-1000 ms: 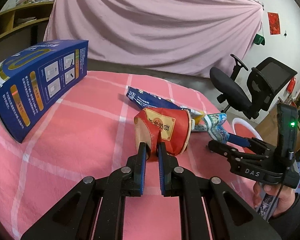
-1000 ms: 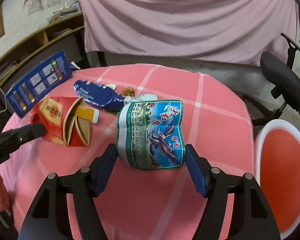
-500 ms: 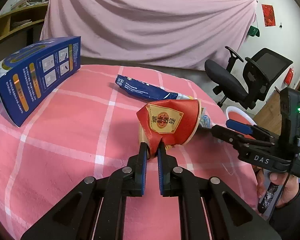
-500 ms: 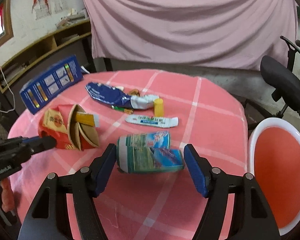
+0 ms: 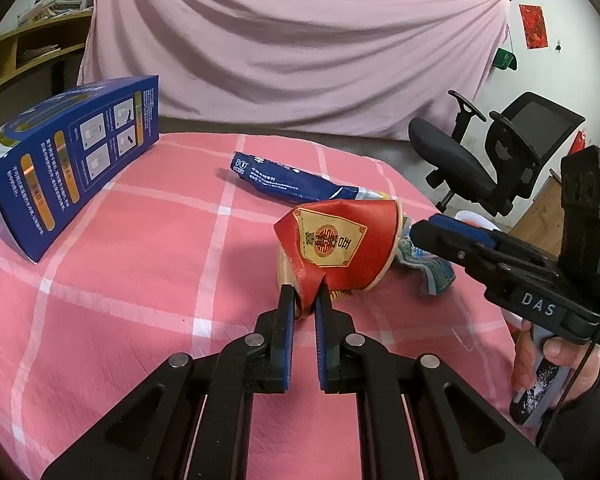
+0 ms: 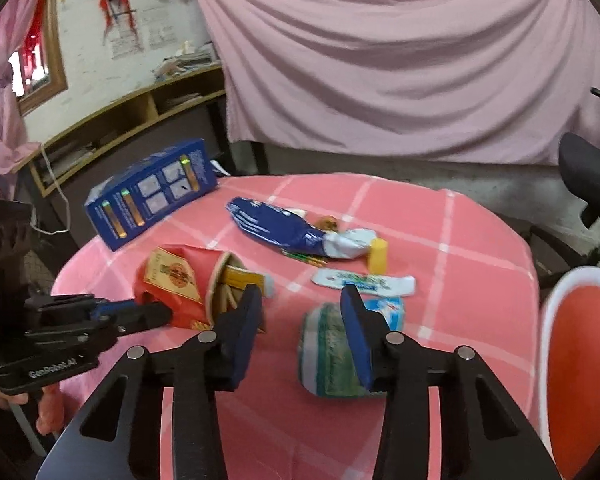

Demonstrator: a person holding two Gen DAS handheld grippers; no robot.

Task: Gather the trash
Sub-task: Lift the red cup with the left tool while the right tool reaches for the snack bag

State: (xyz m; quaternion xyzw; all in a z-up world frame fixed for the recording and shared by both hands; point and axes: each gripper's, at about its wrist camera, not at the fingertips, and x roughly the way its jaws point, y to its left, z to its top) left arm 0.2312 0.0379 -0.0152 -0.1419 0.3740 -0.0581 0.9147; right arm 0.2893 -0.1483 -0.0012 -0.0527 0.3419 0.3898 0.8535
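Pink drape (image 5: pixel 292 52), black office chair (image 5: pixel 496 160)

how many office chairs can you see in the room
1: a black office chair stands on the floor beyond the table's far right edge, by the pink curtain. Others may be out of frame.

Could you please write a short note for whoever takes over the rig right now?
Left hand-held gripper: shut on the crushed red paper cup.
Right hand-held gripper: jaws closing, nothing clamped. The green-blue packet lies on the table, partly behind one finger.
Also on the table: blue wrapper, yellow piece, white sachet, blue box.
Done: nothing visible in the red bin yet.
Left: bin the cup, regrasp the packet, then probably the rest.
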